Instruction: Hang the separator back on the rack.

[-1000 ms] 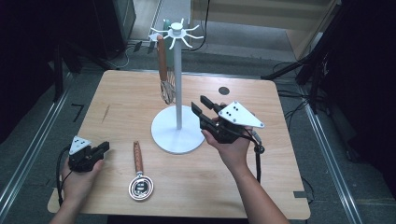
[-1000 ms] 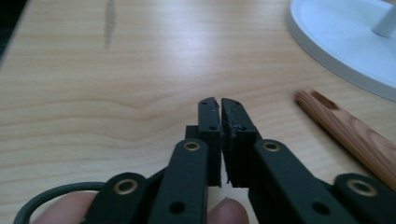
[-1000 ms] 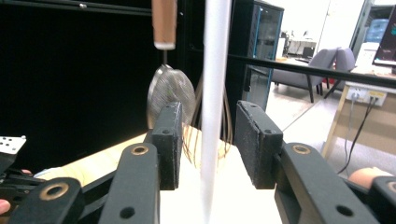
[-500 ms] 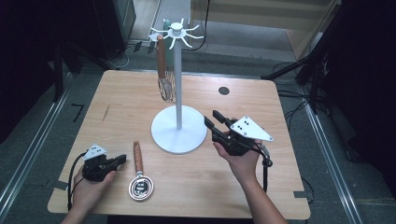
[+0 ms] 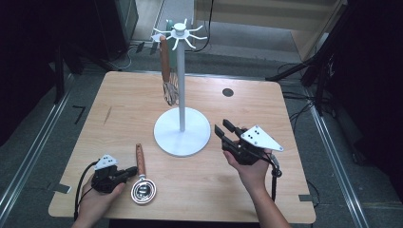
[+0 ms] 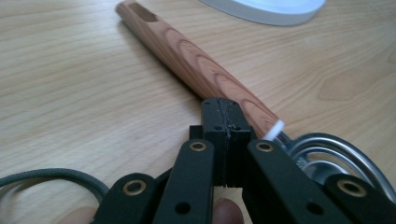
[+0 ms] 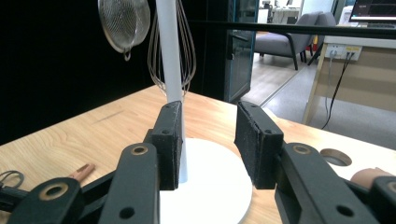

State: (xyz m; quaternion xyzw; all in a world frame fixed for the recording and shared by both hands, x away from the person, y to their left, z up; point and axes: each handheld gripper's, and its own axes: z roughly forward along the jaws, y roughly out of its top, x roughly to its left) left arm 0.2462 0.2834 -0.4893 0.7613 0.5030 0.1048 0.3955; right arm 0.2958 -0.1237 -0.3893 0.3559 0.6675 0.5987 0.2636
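Beside the strainer, left gripper fingers shut (empty); right gripper half-open, empty.

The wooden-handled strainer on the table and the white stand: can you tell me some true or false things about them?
1. The strainer lies flat on the table. True.
2. The left gripper has its fingers wide open. False: they are shut together, beside the strainer's handle.
3. A whisk hangs from the white stand. True.
4. The right gripper squeezes the stand's pole. False: its fingers are open, with nothing between them.
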